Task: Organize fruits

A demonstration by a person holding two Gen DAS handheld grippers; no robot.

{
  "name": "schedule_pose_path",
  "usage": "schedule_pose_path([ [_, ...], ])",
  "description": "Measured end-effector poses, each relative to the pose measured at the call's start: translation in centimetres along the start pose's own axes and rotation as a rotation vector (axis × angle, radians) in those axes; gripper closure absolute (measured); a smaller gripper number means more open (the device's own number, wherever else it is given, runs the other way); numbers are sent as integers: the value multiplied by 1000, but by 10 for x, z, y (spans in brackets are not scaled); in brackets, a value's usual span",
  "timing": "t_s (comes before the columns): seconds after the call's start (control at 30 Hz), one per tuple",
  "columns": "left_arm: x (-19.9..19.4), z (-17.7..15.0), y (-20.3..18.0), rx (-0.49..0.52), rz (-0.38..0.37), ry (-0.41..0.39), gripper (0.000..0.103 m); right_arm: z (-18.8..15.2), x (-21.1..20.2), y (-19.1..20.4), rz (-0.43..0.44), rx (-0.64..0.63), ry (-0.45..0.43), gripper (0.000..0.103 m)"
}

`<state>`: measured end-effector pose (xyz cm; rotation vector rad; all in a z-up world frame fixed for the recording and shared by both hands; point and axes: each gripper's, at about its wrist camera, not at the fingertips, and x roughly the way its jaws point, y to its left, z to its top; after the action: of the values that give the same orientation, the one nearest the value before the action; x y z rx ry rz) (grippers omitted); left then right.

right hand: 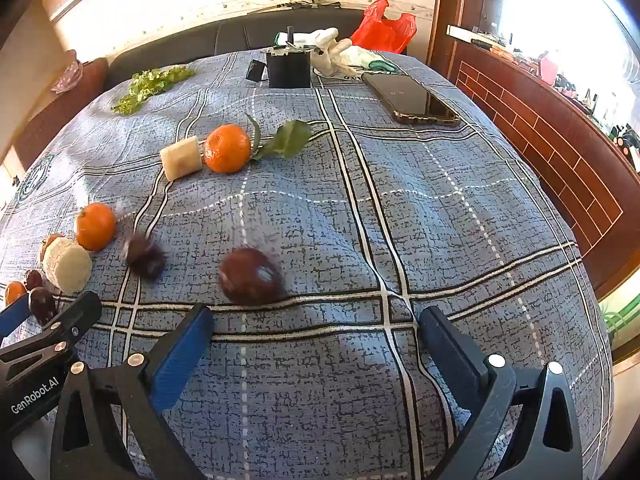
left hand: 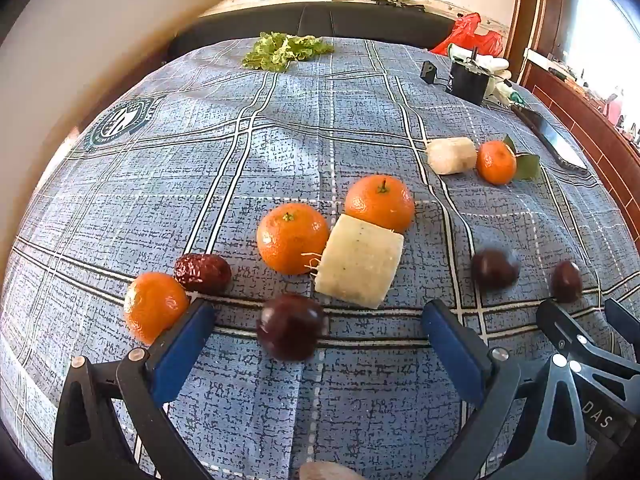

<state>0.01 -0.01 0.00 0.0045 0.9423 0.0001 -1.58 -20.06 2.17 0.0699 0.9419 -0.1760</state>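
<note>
Four tangerines lie on the blue plaid tablecloth [left hand: 360, 120]: one tangerine [left hand: 154, 306] sits near the front-left edge, just beside the left finger of the left gripper [left hand: 318, 332], two more [left hand: 292, 238] [left hand: 380, 202] sit toward the middle, touching a pale peeled chunk [left hand: 358, 260], and a leafy tangerine [right hand: 227, 148] lies farther back, touching a second pale chunk [right hand: 181, 158]. A wrinkled red date [left hand: 202, 273] rests against the front-left tangerine. Three dark round fruits are scattered along the front: one dark fruit [left hand: 290, 326] lies between the left gripper's spread fingers without touching either pad, a blurred one [right hand: 146, 256] sits between the two grippers, and a third [right hand: 250, 276] lies just beyond the fingertips of the right gripper [right hand: 316, 330]. Toward the far edge lie a bunch of green lettuce [right hand: 154, 82], a black box [right hand: 289, 66], white gloves [right hand: 334, 52] and a red plastic bag [right hand: 384, 26]; a dark phone [right hand: 412, 100] lies near the far-right corner. Nothing blocks the way to the front fruits. Both grippers are spread as wide as they go, angled down at the cloth, and neither holds or pinches anything.
</note>
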Motion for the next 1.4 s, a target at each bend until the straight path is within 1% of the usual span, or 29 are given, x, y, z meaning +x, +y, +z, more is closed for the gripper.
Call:
schedule_pose_path([
  [1.4,0,1,-3,-1,-1,-2,0,-1,0,-1,0,0,-1,0],
])
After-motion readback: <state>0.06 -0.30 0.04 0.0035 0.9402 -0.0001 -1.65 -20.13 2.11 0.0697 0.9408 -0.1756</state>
